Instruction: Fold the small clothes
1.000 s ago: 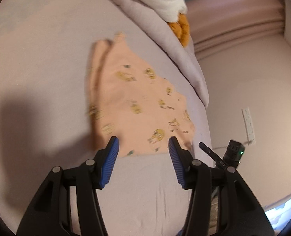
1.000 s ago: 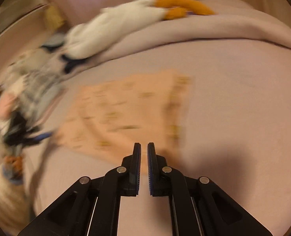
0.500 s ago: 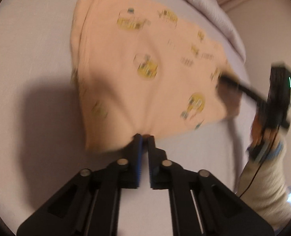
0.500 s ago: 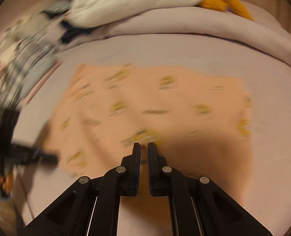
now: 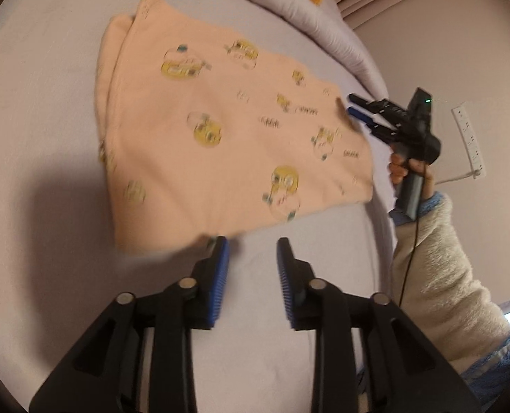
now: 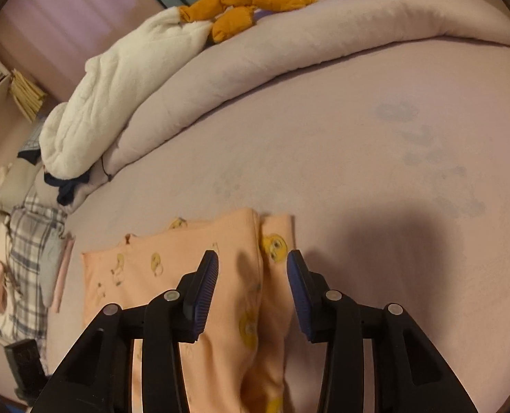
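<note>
One peach garment [image 5: 220,130] with yellow cartoon prints lies folded flat on my bed's lilac sheet [image 5: 41,69]. My left tongs [image 5: 253,244] are opening, empty, at its near edge; my right tongs [image 6: 253,258] are opening over its fold, gripping nothing.
</note>
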`<state>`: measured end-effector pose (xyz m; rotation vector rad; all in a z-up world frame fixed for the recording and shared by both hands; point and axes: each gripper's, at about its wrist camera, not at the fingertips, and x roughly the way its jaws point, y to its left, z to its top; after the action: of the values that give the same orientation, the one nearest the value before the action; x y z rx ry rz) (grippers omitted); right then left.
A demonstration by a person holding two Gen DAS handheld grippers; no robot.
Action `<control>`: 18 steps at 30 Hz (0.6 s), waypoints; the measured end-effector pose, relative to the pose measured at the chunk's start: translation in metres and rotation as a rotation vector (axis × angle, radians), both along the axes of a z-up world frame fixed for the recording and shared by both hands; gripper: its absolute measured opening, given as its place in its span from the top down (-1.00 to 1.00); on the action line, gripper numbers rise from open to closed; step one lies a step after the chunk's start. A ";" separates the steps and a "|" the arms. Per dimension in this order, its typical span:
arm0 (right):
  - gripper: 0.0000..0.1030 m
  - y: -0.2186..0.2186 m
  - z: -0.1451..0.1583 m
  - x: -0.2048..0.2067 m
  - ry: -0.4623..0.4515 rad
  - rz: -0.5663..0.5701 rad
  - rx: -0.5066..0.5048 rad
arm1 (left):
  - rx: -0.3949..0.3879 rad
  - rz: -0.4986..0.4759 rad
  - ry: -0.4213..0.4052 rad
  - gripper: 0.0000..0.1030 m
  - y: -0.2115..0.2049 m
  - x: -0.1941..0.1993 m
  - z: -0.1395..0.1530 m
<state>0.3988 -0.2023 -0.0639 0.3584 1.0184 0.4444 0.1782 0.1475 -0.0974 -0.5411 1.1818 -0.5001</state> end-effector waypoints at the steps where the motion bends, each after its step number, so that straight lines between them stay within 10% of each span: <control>1: 0.19 -0.005 -0.004 -0.003 -0.003 0.002 -0.006 | -0.003 0.011 0.003 0.32 0.001 0.004 -0.003; 18: 0.42 -0.014 -0.011 0.005 -0.029 0.107 -0.007 | -0.044 0.028 0.039 0.33 0.000 0.026 -0.016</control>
<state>0.4036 -0.2166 -0.0749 0.2917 1.0138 0.5408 0.2043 0.1475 -0.1132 -0.6069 1.2007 -0.4946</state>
